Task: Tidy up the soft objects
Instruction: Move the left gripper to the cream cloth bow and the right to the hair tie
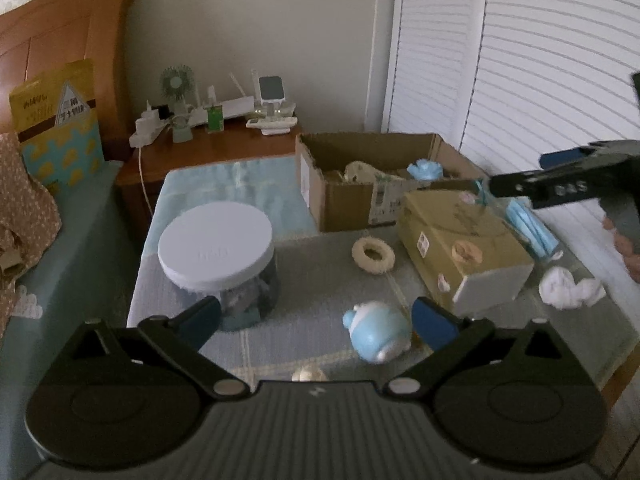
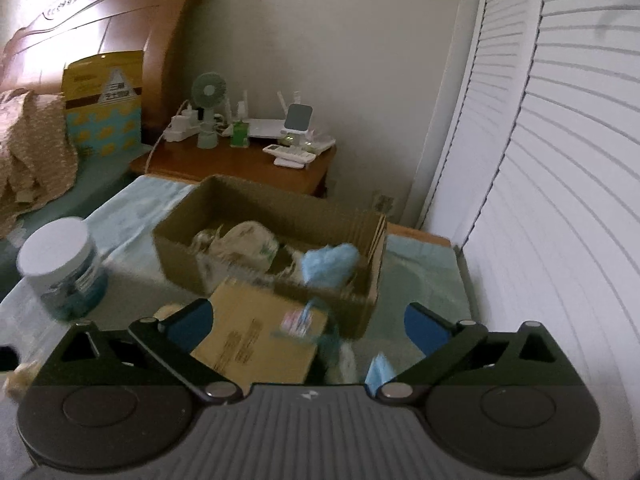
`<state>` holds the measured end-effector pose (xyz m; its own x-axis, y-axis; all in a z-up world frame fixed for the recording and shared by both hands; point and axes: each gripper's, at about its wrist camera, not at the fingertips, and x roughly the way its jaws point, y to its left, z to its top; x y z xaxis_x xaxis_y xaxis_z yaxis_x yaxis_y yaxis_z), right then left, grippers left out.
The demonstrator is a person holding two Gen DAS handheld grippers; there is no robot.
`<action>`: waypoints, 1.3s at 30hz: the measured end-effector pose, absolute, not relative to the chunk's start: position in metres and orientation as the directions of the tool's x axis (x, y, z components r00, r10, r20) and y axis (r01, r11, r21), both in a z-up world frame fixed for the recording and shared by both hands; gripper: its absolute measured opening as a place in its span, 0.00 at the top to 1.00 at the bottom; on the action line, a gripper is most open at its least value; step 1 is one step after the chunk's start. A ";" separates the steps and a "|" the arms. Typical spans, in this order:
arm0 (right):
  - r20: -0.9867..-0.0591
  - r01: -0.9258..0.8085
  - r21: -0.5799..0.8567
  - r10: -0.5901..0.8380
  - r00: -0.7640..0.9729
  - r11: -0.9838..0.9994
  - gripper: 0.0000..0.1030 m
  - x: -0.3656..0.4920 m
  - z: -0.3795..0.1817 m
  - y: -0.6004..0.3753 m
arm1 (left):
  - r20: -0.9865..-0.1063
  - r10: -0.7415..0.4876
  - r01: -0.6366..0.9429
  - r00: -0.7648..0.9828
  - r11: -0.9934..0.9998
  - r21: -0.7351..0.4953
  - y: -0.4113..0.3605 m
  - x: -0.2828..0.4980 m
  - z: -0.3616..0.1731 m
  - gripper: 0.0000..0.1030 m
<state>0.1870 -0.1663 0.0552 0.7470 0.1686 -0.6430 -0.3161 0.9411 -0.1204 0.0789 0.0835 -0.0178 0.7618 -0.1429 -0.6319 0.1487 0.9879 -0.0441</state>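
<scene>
- The clear plastic jar with the wide white lid [image 1: 216, 256] stood at the counter's [image 1: 320, 280] left edge, just ahead of the left tool's [image 1: 316, 320] left finger; a sideways sweep could have knocked it off.
- The left tool was open and empty, and the pale blue and white plush toy [image 1: 376, 334] lay between its fingers, nearer the right one; a closing pinch could have clipped only the edge and squeezed the toy out.
- The open brown cardboard box [image 2: 248, 216] already held a blue fluffy piece [image 2: 330, 262]; a toss from low down could have caught the rim.
- The right tool [image 2: 308, 326] was spread wide, gripping nothing, above the closed tan carton [image 2: 256, 340]; loose blue face masks [image 1: 530, 220] beside the carton could have snagged.
</scene>
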 end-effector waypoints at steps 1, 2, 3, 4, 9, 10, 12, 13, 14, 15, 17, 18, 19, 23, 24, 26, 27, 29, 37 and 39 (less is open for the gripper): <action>-0.643 -0.317 -0.116 0.172 0.746 0.941 0.00 0.180 0.055 -0.167 | -0.636 -0.146 0.151 0.758 0.987 -0.047 0.085 0.077 -0.020 0.02; -0.648 -0.324 -0.112 0.178 0.740 0.939 0.00 0.171 0.053 -0.167 | -0.642 -0.150 0.154 0.752 0.987 -0.050 0.085 0.075 -0.022 0.02; -0.652 -0.328 -0.112 0.180 0.737 0.938 0.00 0.163 0.052 -0.167 | -0.648 -0.155 0.156 0.746 0.986 -0.055 0.086 0.073 -0.025 0.02; -0.653 -0.329 -0.113 0.179 0.736 0.938 0.00 0.156 0.050 -0.168 | -0.653 -0.162 0.161 0.739 0.985 -0.062 0.086 0.070 -0.028 0.02; -0.693 -0.361 -0.107 0.191 0.695 0.926 0.00 0.119 0.032 -0.167 | -0.681 -0.168 0.168 0.712 0.984 -0.067 0.087 0.060 -0.044 0.02; -0.702 -0.369 -0.106 0.193 0.686 0.924 0.00 0.113 0.028 -0.166 | -0.685 -0.168 0.169 0.709 0.983 -0.066 0.086 0.058 -0.047 0.02; -0.722 -0.381 -0.100 0.197 0.663 0.919 0.00 0.100 0.018 -0.164 | -0.694 -0.166 0.170 0.700 0.983 -0.063 0.087 0.055 -0.052 0.02; -0.734 -0.391 -0.098 0.199 0.650 0.915 0.00 0.095 0.015 -0.163 | -0.696 -0.167 0.171 0.698 0.983 -0.064 0.087 0.054 -0.054 0.02; -0.743 -0.396 -0.101 0.196 0.640 0.912 0.00 0.089 0.010 -0.161 | -0.696 -0.170 0.175 0.698 0.983 -0.065 0.087 0.052 -0.056 0.02; -0.751 -0.399 -0.100 0.194 0.632 0.911 0.00 0.085 0.006 -0.161 | -0.697 -0.168 0.174 0.697 0.983 -0.063 0.087 0.051 -0.057 0.02; -0.765 -0.407 -0.098 0.193 0.615 0.908 0.00 0.077 0.001 -0.161 | -0.698 -0.162 0.178 0.697 0.983 -0.050 0.086 0.049 -0.059 0.02; -0.768 -0.408 -0.098 0.191 0.611 0.908 0.00 0.072 -0.002 -0.161 | -0.698 -0.157 0.181 0.698 0.983 -0.040 0.085 0.049 -0.060 0.02; -0.770 -0.406 -0.099 0.188 0.610 0.909 0.00 0.068 -0.003 -0.162 | -0.699 -0.154 0.183 0.699 0.982 -0.033 0.084 0.048 -0.062 0.02; -0.775 -0.371 -0.095 0.165 0.610 0.924 0.00 0.058 -0.008 -0.170 | -0.706 -0.153 0.193 0.692 0.981 -0.024 0.081 0.047 -0.069 0.02; -0.777 -0.364 -0.087 0.166 0.607 0.927 0.00 0.056 -0.010 -0.173 | -0.709 -0.151 0.189 0.689 0.982 -0.025 0.081 0.047 -0.072 0.02; -0.780 -0.351 -0.090 0.154 0.606 0.932 0.00 0.052 -0.014 -0.178 | -0.714 -0.146 0.181 0.685 0.983 -0.027 0.080 0.047 -0.075 0.02; -0.782 -0.343 -0.096 0.142 0.607 0.935 0.00 0.051 -0.016 -0.180 | -0.715 -0.145 0.178 0.684 0.984 -0.029 0.081 0.047 -0.076 0.02; -0.784 -0.324 -0.097 0.128 0.608 0.941 0.00 0.052 -0.019 -0.186 | -0.720 -0.140 0.171 0.679 0.985 -0.030 0.080 0.048 -0.078 0.02; -0.783 -0.302 -0.031 0.165 0.600 0.953 0.00 0.052 -0.028 -0.205 | -0.724 -0.114 0.144 0.680 0.989 -0.021 0.081 0.051 -0.084 0.03; -0.779 -0.337 -0.019 0.198 0.595 0.941 0.00 0.051 -0.029 -0.199 | -0.728 -0.106 0.133 0.677 0.991 -0.021 0.083 0.052 -0.086 0.04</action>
